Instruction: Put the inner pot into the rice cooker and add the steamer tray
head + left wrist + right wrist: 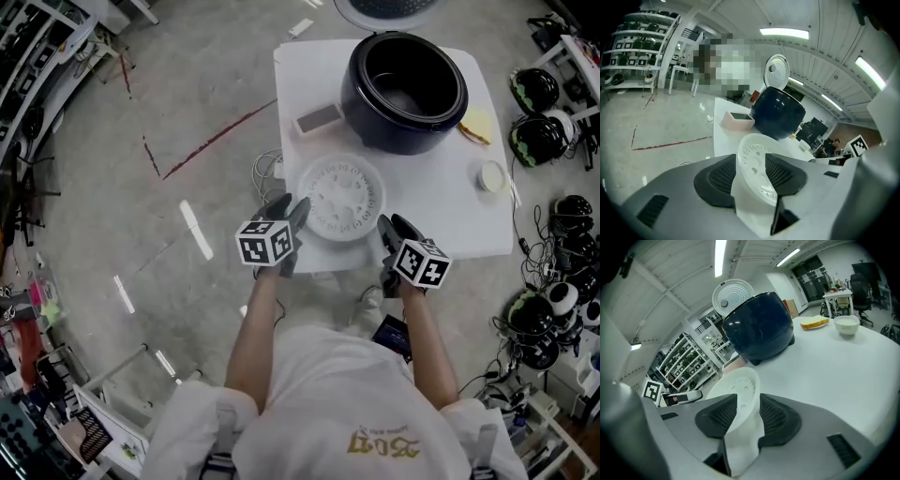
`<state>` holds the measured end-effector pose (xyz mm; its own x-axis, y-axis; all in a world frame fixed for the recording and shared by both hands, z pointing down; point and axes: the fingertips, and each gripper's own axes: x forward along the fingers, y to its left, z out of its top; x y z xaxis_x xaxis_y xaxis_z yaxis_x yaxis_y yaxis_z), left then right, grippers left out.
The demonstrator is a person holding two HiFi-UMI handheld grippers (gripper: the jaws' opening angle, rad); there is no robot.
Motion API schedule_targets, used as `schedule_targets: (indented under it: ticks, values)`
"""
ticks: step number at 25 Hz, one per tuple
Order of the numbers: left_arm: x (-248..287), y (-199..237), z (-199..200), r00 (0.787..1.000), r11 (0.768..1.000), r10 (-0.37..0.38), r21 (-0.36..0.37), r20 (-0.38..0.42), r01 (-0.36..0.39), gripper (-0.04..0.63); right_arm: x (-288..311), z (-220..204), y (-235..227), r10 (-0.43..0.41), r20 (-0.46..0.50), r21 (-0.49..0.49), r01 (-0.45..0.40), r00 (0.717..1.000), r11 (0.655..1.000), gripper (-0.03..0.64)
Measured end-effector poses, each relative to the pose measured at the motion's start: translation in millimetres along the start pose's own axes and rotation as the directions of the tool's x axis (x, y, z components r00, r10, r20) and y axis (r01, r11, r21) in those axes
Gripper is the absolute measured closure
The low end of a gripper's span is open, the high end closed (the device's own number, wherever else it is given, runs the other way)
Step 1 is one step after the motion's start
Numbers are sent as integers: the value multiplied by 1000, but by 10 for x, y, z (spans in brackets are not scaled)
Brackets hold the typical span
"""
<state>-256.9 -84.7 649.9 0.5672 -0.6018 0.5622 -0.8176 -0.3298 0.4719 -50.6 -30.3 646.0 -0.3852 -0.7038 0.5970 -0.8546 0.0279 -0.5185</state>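
The white square table (441, 202) is carrying the dark blue round rice cooker (405, 92), its lid standing open and its hollow too dark to read. The white perforated round steamer tray (341, 198) is lying empty near the table's front edge, between the left gripper (292, 211) and the right gripper (396, 227). Both are gaping wide, neither pinching it.

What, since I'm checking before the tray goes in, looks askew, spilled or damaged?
Nothing stands out. The steamer tray lies flat on the table, the rice cooker stands upright with its lid open, and nothing is spilled.
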Motion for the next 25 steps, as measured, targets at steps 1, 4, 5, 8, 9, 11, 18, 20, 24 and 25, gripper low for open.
schedule_targets:
  ticks: [1,4,5,8,9,11,18,20,24,25]
  values:
    - [45,48,2,1000,1000,0,3,-6,0,379,35,-13,-24,-16,5,-1,16,1000,1000,456]
    - [193,170,16,1000,1000,-6,12,-26,6,375,165,-67,-91,-34,-1,23,34,999,999,455]
    - [247,183,25,999,1000,-18,11,-34,18,373,205,-77,-105,-35,-6,34,35,999,999,454]
    - [373,161,42,997,998,-60,4,-50,60,375,283,-120,-139,-45,-24,50,46,999,998,454]
    - [406,149,36,996,998,-69,11,-60,70,383,300,-138,-150,-50,-28,55,52,998,997,454]
    - [463,141,12,994,996,-74,39,-86,77,392,332,-167,-175,-64,-36,62,66,997,996,460]
    - [530,115,-71,983,991,-132,-28,-129,130,511,404,-185,-200,-33,-39,135,38,999,990,517]
    - [523,110,-81,981,988,-148,-61,-129,141,515,401,-187,-197,-24,-39,143,29,999,989,529]
    - [503,98,-47,980,985,-157,-87,-122,147,522,376,-161,-185,-8,-36,171,14,999,985,539]
    - [492,101,-35,980,985,-158,-90,-119,148,523,369,-157,-170,-4,-36,172,10,999,985,541]
